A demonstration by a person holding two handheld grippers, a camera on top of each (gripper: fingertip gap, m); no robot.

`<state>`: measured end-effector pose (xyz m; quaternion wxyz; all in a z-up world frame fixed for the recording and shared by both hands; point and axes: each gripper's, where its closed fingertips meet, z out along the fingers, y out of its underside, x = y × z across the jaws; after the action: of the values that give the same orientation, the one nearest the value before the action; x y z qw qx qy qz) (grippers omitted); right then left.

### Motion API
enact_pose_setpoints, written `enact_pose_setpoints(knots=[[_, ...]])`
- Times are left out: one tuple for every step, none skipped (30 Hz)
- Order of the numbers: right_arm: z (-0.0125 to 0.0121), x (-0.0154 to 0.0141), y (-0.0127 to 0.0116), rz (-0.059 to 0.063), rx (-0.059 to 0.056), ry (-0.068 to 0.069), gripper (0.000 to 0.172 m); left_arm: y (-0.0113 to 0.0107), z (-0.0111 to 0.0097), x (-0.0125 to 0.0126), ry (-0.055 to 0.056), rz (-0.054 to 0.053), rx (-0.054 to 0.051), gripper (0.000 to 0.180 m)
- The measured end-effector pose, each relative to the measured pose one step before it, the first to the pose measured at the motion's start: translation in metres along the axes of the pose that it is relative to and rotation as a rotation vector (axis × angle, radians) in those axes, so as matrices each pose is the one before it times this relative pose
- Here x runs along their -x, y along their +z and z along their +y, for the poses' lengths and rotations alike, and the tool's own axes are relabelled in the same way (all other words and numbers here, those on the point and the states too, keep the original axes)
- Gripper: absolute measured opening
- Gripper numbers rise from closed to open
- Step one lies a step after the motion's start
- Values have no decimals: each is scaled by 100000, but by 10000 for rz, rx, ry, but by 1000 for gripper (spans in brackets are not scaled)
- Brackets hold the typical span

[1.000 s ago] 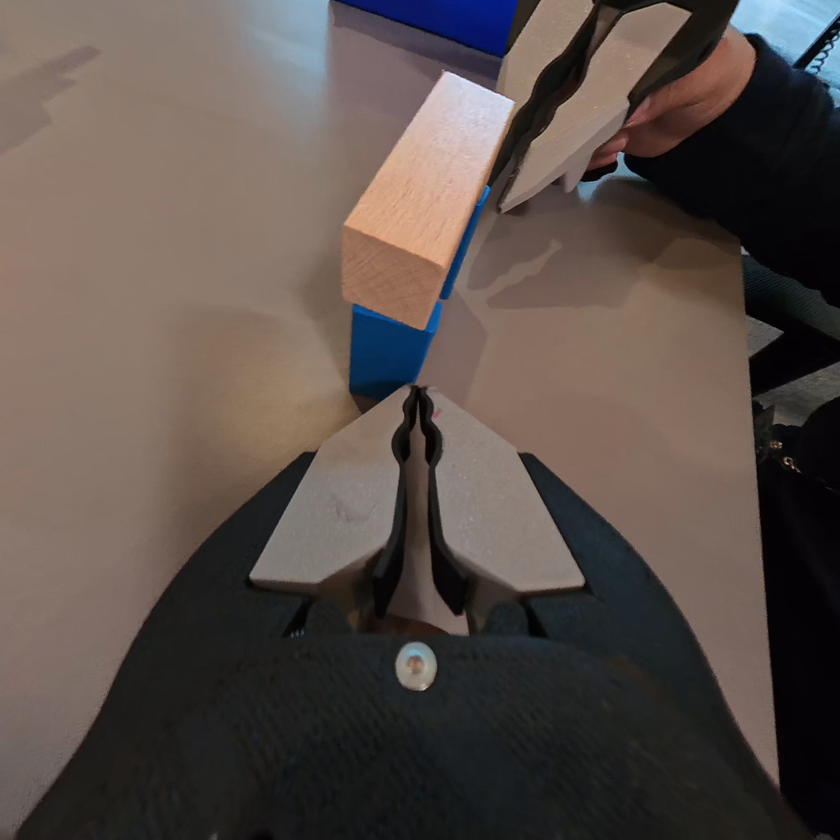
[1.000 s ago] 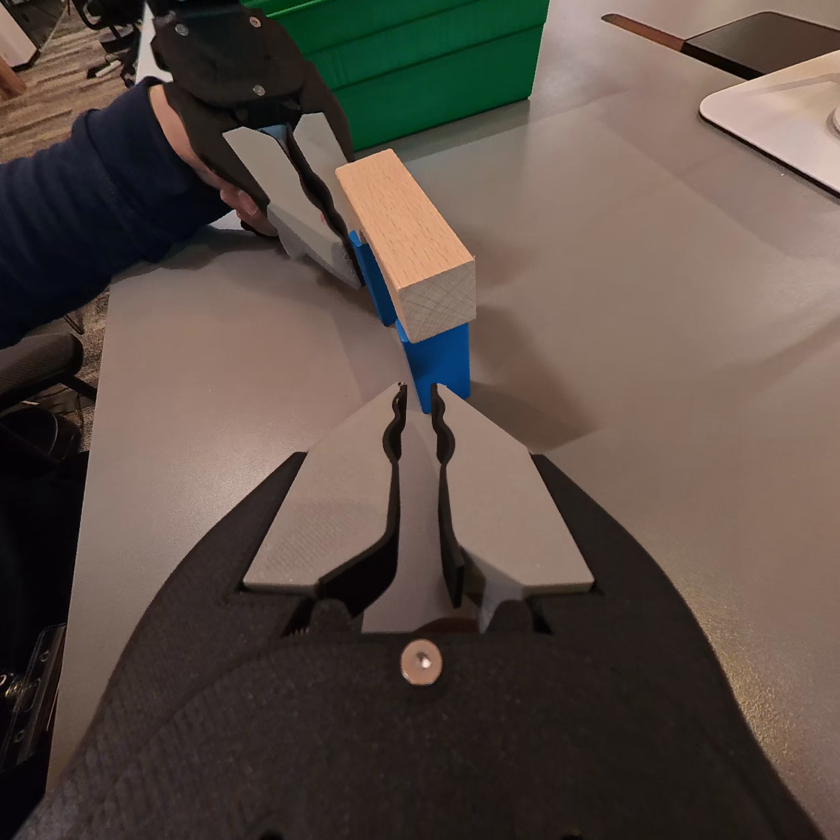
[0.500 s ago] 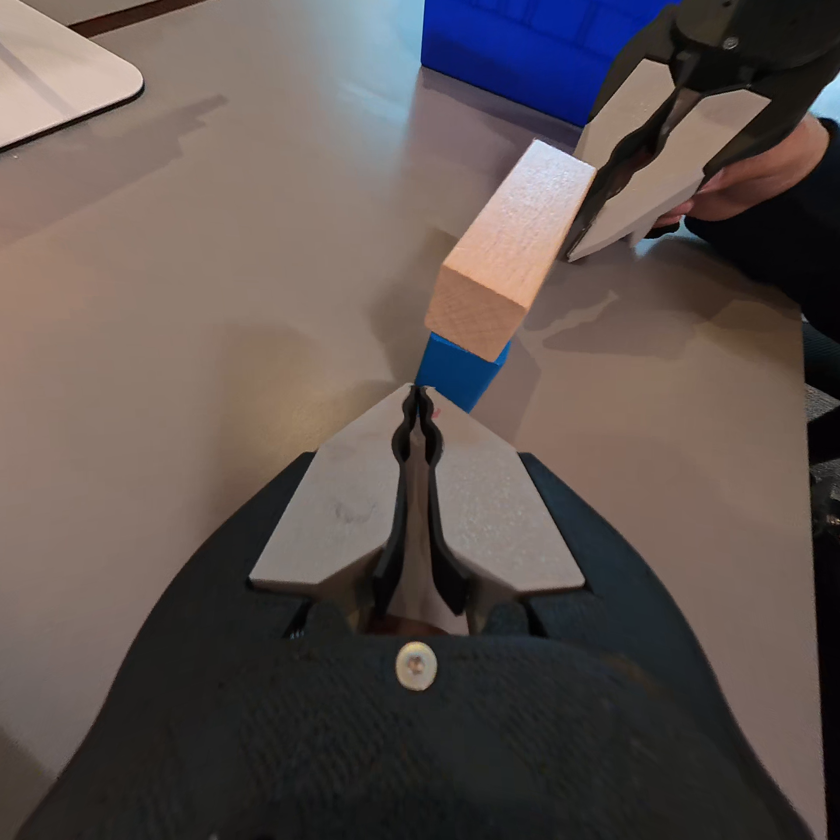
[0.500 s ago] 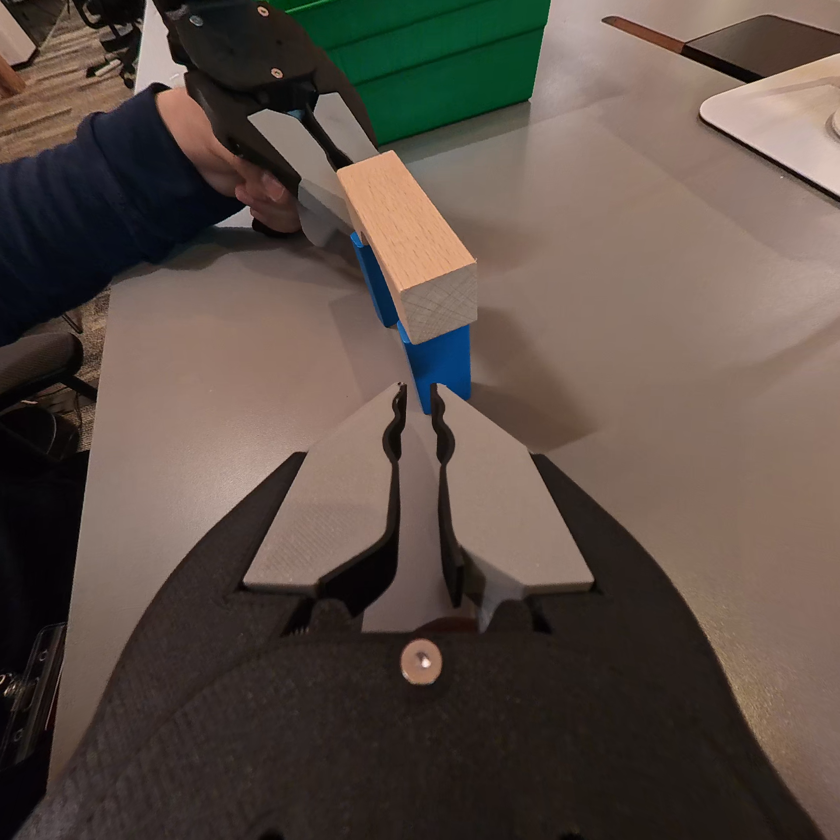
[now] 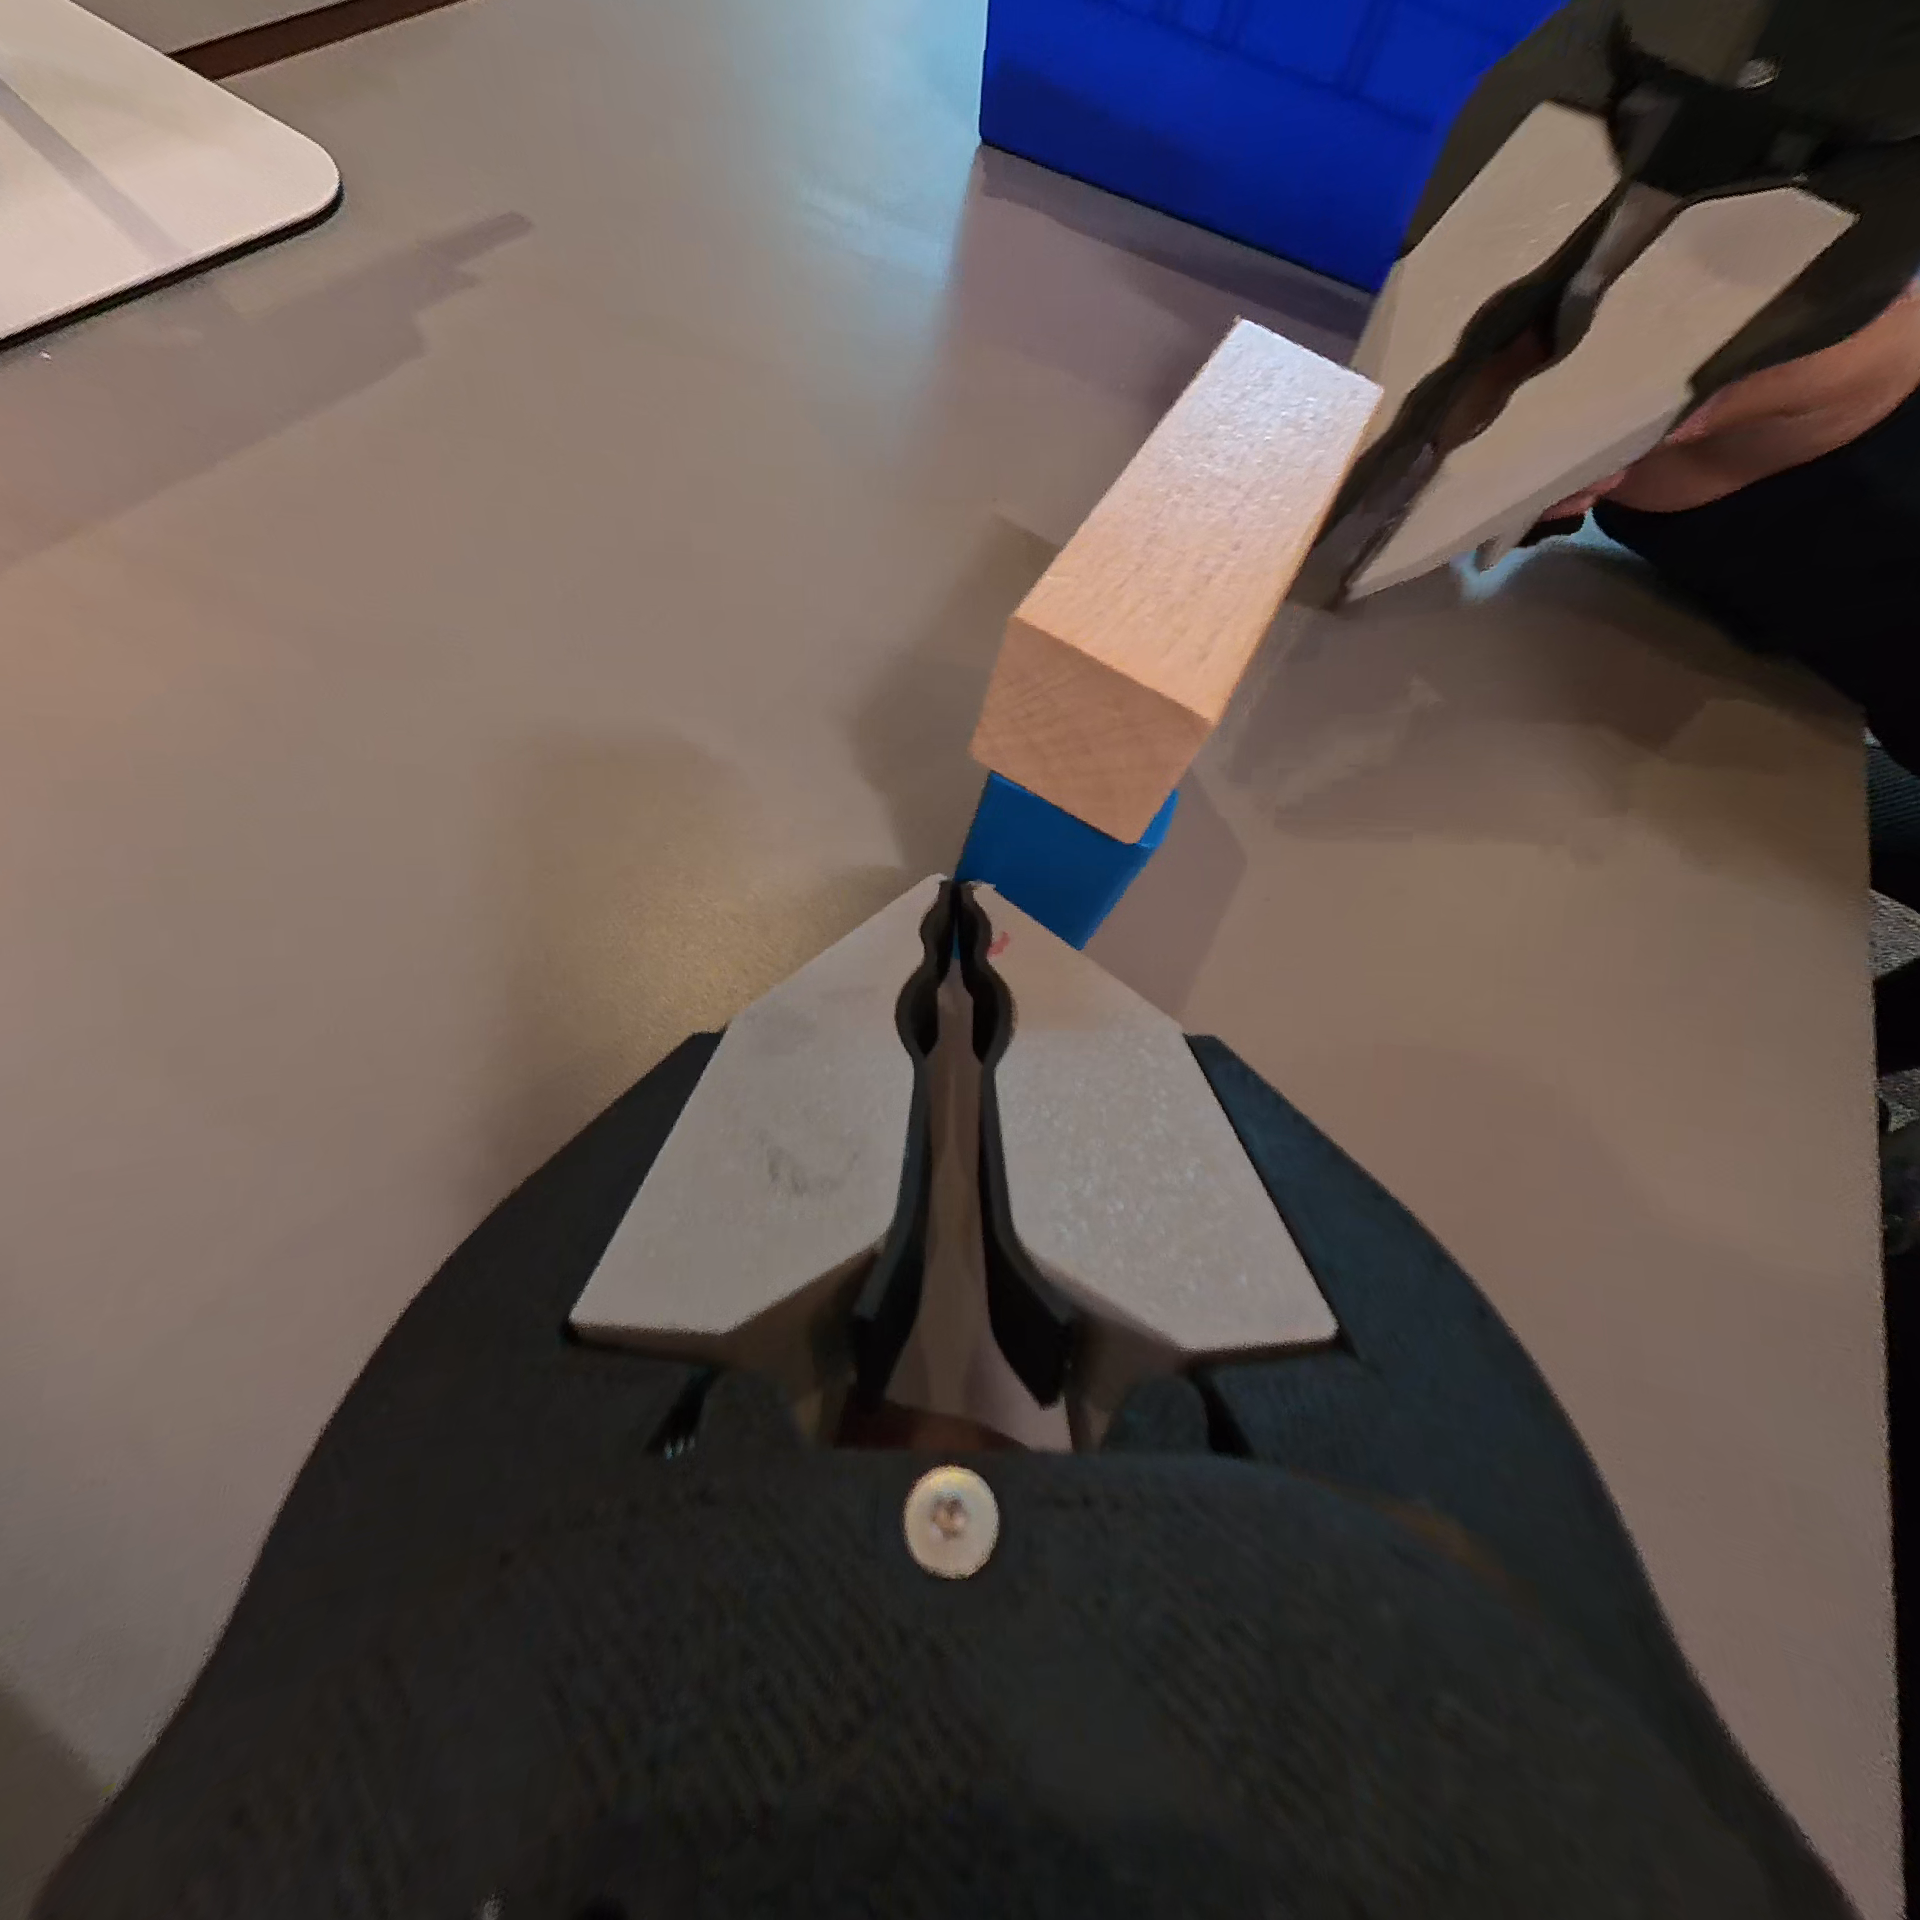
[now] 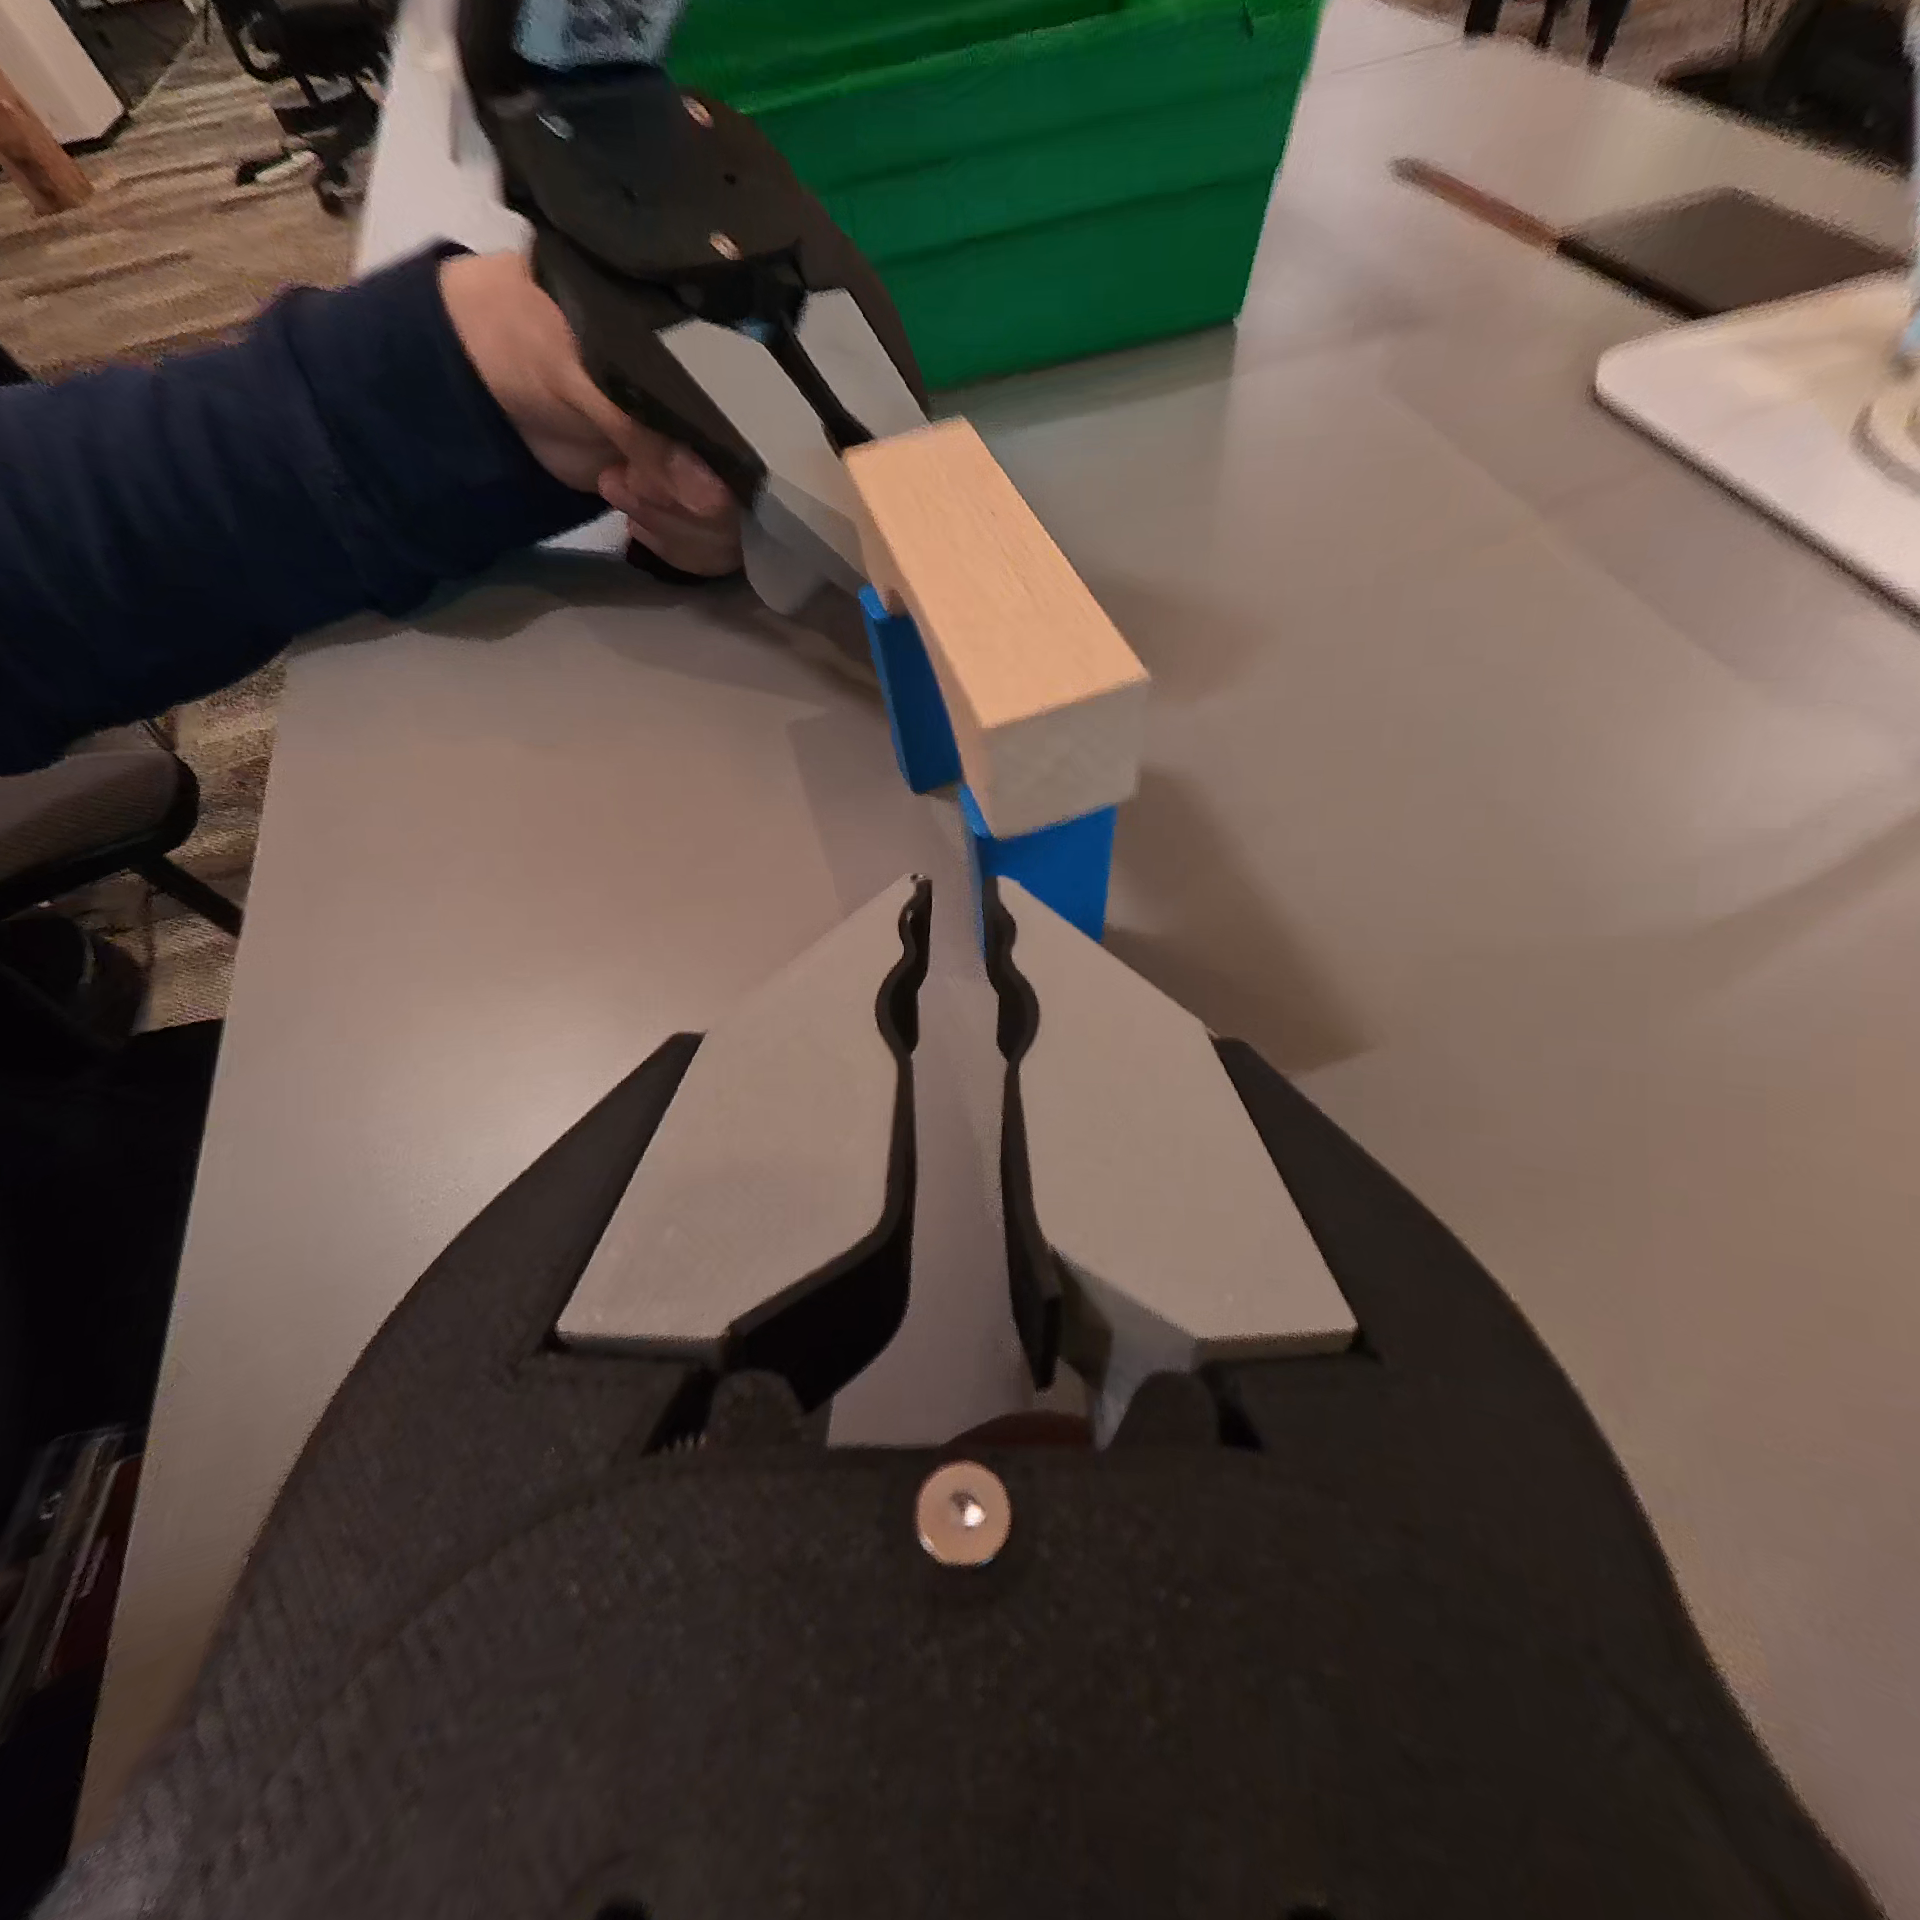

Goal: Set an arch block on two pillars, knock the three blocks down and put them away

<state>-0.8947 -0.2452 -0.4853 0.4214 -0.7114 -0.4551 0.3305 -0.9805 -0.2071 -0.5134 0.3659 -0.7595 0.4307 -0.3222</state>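
Observation:
A pale wooden arch block (image 6: 997, 603) rests across two blue pillars, the near one (image 6: 1049, 862) and the far one (image 6: 914, 696), on the grey table (image 6: 1455, 831). My right gripper (image 6: 956, 896) is narrowly open and empty, its tips just short of the near pillar. My left gripper (image 6: 821, 457) is at the arch's far end, its tips hidden behind the block. In the left wrist view my left gripper (image 5: 956, 888) is shut on nothing, its tips right by a blue pillar (image 5: 1060, 862) under the arch (image 5: 1174, 592). The right gripper (image 5: 1340, 582) shows beyond the arch's other end.
A green bin (image 6: 1039, 208) stands behind the blocks in the right wrist view. A blue bin (image 5: 1195, 125) stands at the back in the left wrist view. A white flat base (image 6: 1766, 416) lies at the right. A person's sleeve (image 6: 208, 488) reaches in from the left. There is about 11 cm between the tips of the two grippers. My left gripper's tips are some 35 cm from the white flat base (image 6: 1766, 416).
My left gripper has swung off the arch's line and risen by its far end, still shut. The right gripper has shifted slightly. The arch still rests on the pillars.

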Motion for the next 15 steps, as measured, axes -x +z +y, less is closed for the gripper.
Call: enact_pose_setpoints(knots=[[-665, 608, -154, -92, -283, -372, 6, 4, 4, 54, -24, -27, 1, 0], [-657, 765, -75, -170, -260, -308, 5, 11, 4, 45, -22, -17, 8, 0], [-684, 904, 74, -235, -280, -261, 4, 8, 28, 34, -22, -14, 16, 0], [-599, 1063, 288, -324, -230, -256, 2, 6, 13, 31, -19, -11, 11, 0], [-335, 971, 488, -252, -76, -290, 0, 16, 4, 37, -13, -16, 8, 0], [17, 589, 638, -13, 142, -363, 0, 7, 19, 41, -12, -31, 13, 0], [151, 293, 702, 169, 229, -389, 0, 4, 15, 68, -15, -43, 10, 0], [94, 327, 697, 133, 170, -327, 0, -9, -4, 73, -19, -49, -6, 0], [76, 493, 673, -29, 151, -223, 0, -26, -20, 101, -29, -53, -15, 0], [121, 610, 601, -167, 157, -128, 0, -41, 26, 98, -38, -47, 0, 0], [116, 547, 509, -180, 133, -76, 0, -53, 64, 118, -39, -38, 27, 0], [129, 436, 386, -145, 111, -67, 0, -44, 107, 100, -37, -28, 52, 0], [151, 314, 279, -95, 93, -73, 0, -39, 148, 110, -37, -29, 76, 3], [173, 282, 186, -82, 60, -65, 1, 2, 162, 127, -37, -56, 89, 7], [189, 308, 133, -114, 46, -34, 2, 29, 161, 100, -23, -53, 101, 11]])
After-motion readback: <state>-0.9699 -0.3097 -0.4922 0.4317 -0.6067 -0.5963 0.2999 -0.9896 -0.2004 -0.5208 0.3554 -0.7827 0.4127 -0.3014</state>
